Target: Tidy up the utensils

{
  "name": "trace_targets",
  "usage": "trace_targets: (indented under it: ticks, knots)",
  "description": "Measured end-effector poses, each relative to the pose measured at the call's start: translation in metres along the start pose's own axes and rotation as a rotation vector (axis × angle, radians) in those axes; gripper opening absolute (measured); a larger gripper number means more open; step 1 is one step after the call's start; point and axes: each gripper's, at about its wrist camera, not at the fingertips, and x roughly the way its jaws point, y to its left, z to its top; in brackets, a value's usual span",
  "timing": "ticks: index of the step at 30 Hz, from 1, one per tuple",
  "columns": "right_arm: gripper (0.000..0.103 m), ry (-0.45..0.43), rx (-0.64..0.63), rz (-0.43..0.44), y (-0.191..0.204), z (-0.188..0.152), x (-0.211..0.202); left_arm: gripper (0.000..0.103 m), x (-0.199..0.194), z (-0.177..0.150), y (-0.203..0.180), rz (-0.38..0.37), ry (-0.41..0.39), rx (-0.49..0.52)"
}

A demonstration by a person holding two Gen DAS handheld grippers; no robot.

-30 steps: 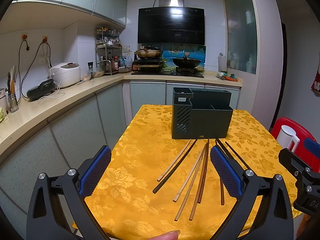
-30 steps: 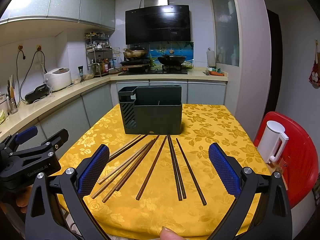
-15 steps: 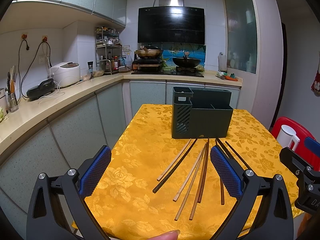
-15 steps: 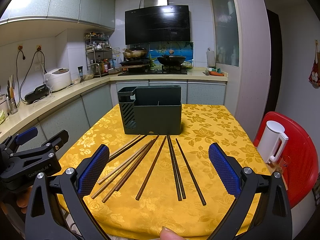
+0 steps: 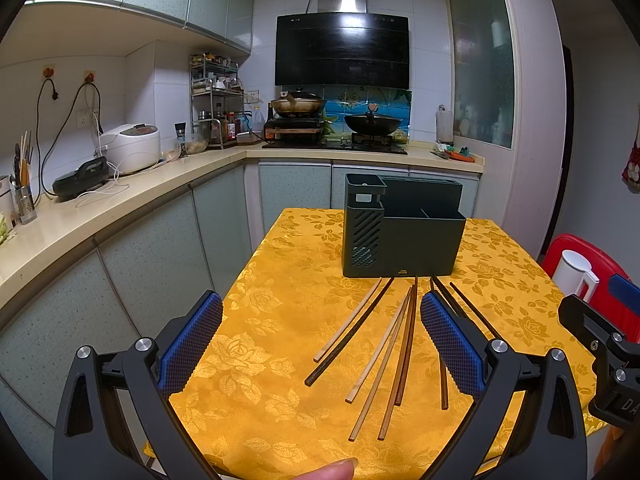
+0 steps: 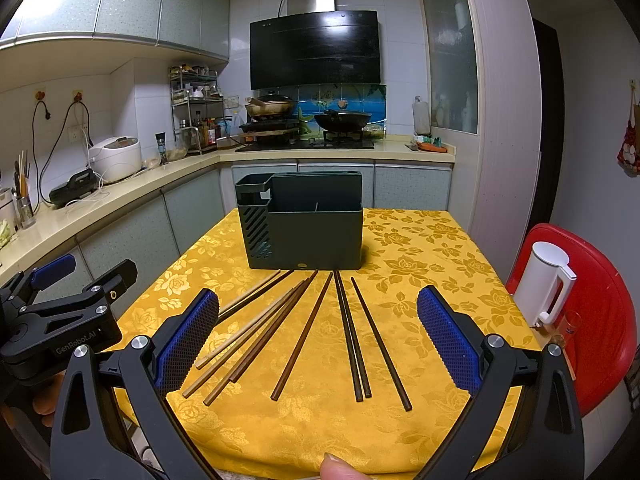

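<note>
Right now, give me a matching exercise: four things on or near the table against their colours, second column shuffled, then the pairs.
Things:
1. holder
2. tablecloth
3. kettle
4. right tool pads

Colours:
A. white
B. blue
C. dark green-grey
D. yellow

Pairs: 1-C, 2-D, 3-A, 4-B
</note>
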Motion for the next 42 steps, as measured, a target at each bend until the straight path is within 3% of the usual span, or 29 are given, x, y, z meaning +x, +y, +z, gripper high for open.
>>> trace_targets:
  ticks: [15, 20, 25, 31, 42]
  knots:
    - [0.096, 0.010, -0.013, -0.023, -0.006, -0.002, 0.005, 0.096, 0.007, 0.004, 0.013, 0.009, 0.018, -0.017]
    - [0.096, 0.068, -0.042, -0.067, -0.019, -0.014, 0.019, 0.096, 0.041, -0.008, 0.037, 0.021, 0.104, -0.050]
    - [0.096, 0.144, -0.046, -0.086, -0.038, -0.036, 0.036, 0.096, 0.075, -0.031, 0.035, 0.056, 0.168, 0.082]
    - [0.096, 0.223, -0.058, -0.090, -0.054, -0.068, 0.052, 0.096, 0.116, -0.063, 0.039, -0.015, 0.323, 0.092]
    - [0.096, 0.328, -0.067, -0.085, -0.071, -0.106, 0.072, 0.096, 0.146, -0.085, 0.024, -0.114, 0.438, 0.136]
